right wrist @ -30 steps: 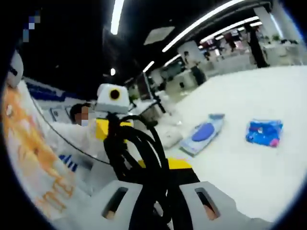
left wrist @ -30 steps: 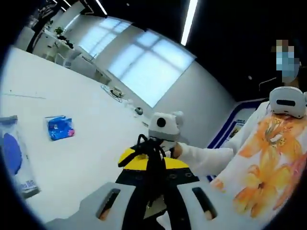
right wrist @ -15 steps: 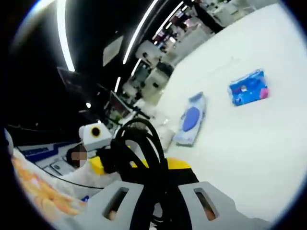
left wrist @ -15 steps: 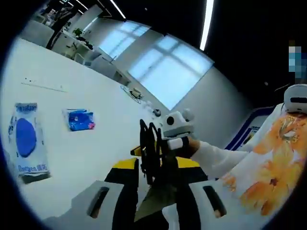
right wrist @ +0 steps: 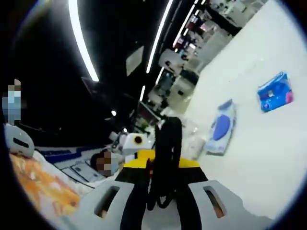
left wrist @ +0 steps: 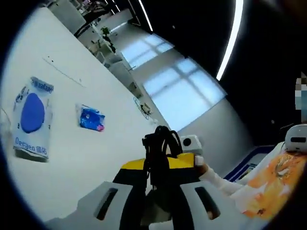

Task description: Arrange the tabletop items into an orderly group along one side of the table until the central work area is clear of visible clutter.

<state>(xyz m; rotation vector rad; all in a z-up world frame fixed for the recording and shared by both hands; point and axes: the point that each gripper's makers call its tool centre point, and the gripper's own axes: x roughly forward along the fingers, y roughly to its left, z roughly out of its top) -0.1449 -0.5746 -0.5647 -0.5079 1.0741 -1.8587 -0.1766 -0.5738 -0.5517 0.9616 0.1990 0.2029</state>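
Note:
A coiled black cable (left wrist: 160, 146) stands between the jaws of my left gripper (left wrist: 158, 187), which is shut on it. The right gripper's yellow and black body (left wrist: 180, 163) faces it from just behind the coil. In the right gripper view the same cable (right wrist: 168, 143) rises edge-on from my right gripper (right wrist: 163, 189), also shut on it, with the left gripper (right wrist: 141, 155) close behind. A flat blue and white packet (left wrist: 31, 117) (right wrist: 221, 128) and a small blue pack (left wrist: 91, 118) (right wrist: 275, 92) lie on the white table (left wrist: 72, 158).
Both grippers hang above the table's near edge. A person in a floral shirt (left wrist: 268, 179) (right wrist: 36, 184) stands beside it. Crumpled clear plastic (right wrist: 194, 139) lies next to the flat packet. Far desks and windows are behind.
Both cameras have tilted and rolled. The cable coil, seen broad before, now shows edge-on as a narrow upright loop between the two grippers. The packets on the table have not moved.

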